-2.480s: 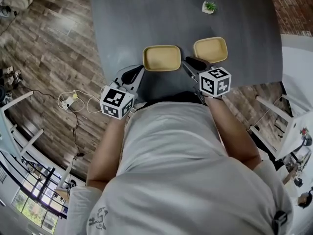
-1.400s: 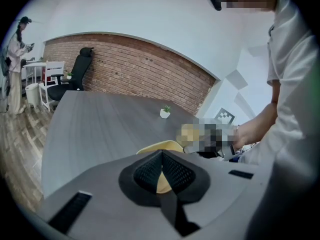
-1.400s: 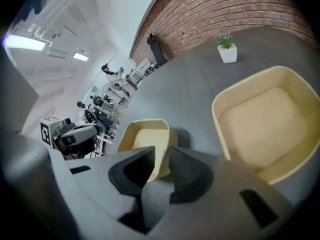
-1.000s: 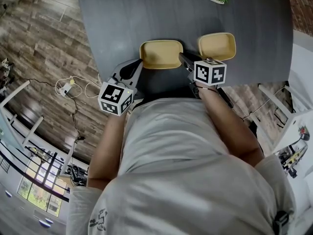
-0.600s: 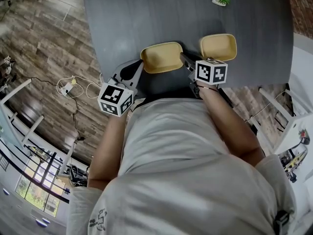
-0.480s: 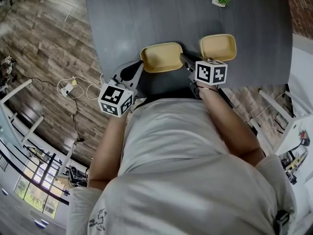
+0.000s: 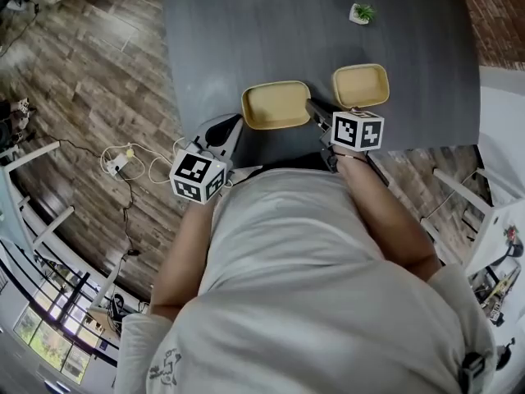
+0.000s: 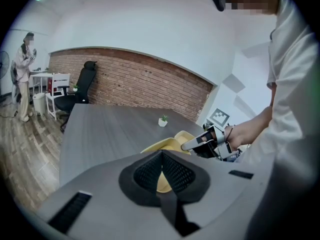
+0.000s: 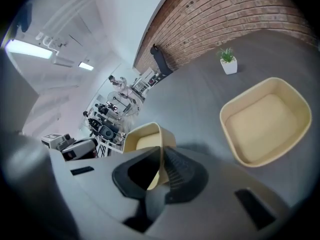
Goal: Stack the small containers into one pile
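Observation:
Two shallow yellow containers lie on the dark grey table [image 7: 271, 23]. The larger left container [image 7: 276, 105] is held from both sides. My right gripper [image 7: 310, 105] is shut on its right wall, which stands pinched between the pads in the right gripper view [image 9: 159, 156]. My left gripper [image 7: 236, 126] is at its left rim, and in the left gripper view [image 8: 161, 156] yellow wall shows between the shut pads. The same container [image 8: 172, 143] looks tilted there, with the right gripper [image 8: 196, 143] on its far side. The second container [image 7: 360, 85] [image 9: 265, 121] sits free to the right.
A small potted plant [image 7: 359, 12] [image 9: 228, 61] stands farther back on the table. The table's near edge runs just in front of the person's body. Wooden floor, cables and white chairs [image 7: 33, 179] lie to the left.
My right gripper's jaws have closed on the left container's right wall. My left gripper has stayed at the container's left rim. The second container has not moved.

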